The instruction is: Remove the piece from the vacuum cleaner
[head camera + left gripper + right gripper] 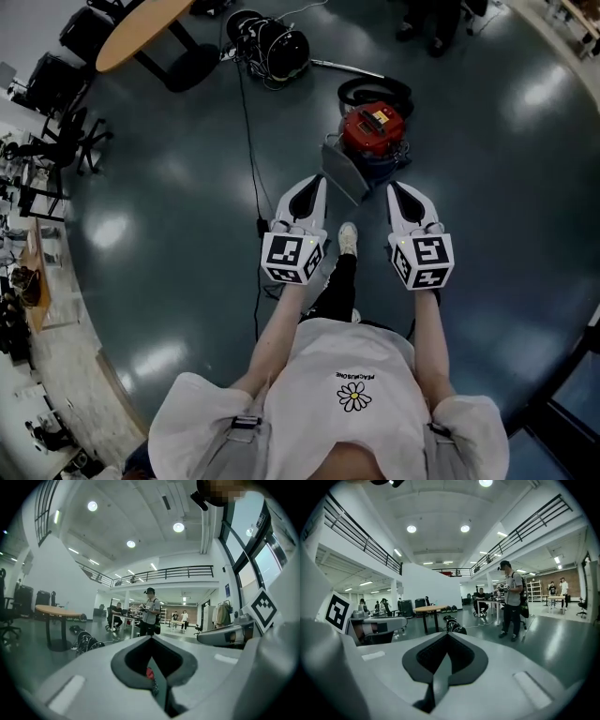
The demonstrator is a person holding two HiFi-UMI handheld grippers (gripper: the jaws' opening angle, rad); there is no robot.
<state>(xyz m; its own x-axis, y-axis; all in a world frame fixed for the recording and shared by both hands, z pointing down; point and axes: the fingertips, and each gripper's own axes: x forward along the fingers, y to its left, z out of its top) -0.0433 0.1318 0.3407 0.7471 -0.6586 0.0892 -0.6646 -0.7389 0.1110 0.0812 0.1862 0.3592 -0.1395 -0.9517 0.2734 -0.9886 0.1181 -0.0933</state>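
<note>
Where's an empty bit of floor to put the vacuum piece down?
Bare floor lies right of the red vacuum cleaner, and between the black cable and the office chairs. It is crowded around the vacuum cleaner, its grey panel and the black bag.

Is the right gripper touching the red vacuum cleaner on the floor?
Apart. The right gripper view shows only open hall ahead of the right gripper, fingers closed; the head view shows it held short of the vacuum cleaner.
</note>
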